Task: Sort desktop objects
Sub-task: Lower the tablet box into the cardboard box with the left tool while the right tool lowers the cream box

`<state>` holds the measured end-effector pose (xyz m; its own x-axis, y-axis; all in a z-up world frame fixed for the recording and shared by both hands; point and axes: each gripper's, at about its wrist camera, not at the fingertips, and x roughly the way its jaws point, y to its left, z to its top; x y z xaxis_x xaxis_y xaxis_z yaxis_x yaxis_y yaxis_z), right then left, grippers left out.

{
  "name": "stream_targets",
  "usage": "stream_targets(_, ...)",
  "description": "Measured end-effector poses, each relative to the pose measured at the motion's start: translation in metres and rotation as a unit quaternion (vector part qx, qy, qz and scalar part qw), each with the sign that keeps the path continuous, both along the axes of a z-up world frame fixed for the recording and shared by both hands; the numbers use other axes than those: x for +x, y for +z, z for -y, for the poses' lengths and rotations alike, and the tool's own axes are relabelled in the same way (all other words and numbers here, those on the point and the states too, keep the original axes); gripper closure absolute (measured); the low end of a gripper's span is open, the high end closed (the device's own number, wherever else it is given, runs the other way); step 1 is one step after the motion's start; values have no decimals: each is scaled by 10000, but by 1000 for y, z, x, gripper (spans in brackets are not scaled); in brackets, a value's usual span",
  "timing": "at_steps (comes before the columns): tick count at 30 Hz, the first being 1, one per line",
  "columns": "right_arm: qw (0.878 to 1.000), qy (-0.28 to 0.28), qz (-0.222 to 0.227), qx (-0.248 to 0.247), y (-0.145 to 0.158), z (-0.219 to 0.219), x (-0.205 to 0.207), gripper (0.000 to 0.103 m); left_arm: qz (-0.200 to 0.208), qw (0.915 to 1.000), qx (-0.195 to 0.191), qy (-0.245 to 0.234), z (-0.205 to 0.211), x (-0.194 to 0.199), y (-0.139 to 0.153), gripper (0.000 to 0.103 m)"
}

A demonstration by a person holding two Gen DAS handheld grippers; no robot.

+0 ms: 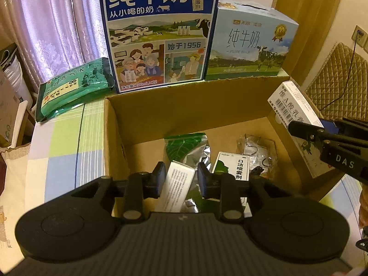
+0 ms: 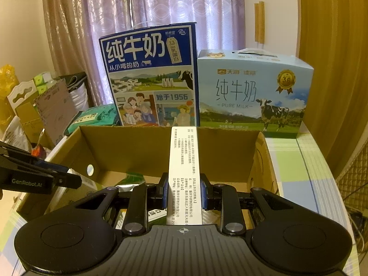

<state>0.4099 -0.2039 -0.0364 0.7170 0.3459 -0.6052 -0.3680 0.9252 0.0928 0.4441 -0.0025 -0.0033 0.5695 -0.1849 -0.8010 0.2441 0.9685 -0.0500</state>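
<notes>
White carton (image 2: 184, 172) clamped lengthwise in right gripper (image 2: 184, 193), jaws closed narrow on both sides, held above cardboard box (image 2: 142, 145). Small print on top face, barcode on side. Left gripper (image 1: 181, 179) part open over silver-white box (image 1: 176, 184), contact unclear. Milk cases (image 2: 151, 76) behind.
</notes>
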Motion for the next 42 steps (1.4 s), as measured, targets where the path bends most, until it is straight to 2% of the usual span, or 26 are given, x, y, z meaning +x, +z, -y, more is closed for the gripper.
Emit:
stream_targets(15, 10000, 25, -61, -21, -4, -2, -1, 80, 202, 9997, 159, -26, -5, -11, 13, 73)
stream_targets(42, 9999, -53, -69, 88, -5, 2, 0, 80, 201, 9996, 217, -45, -8, -16, 13, 67)
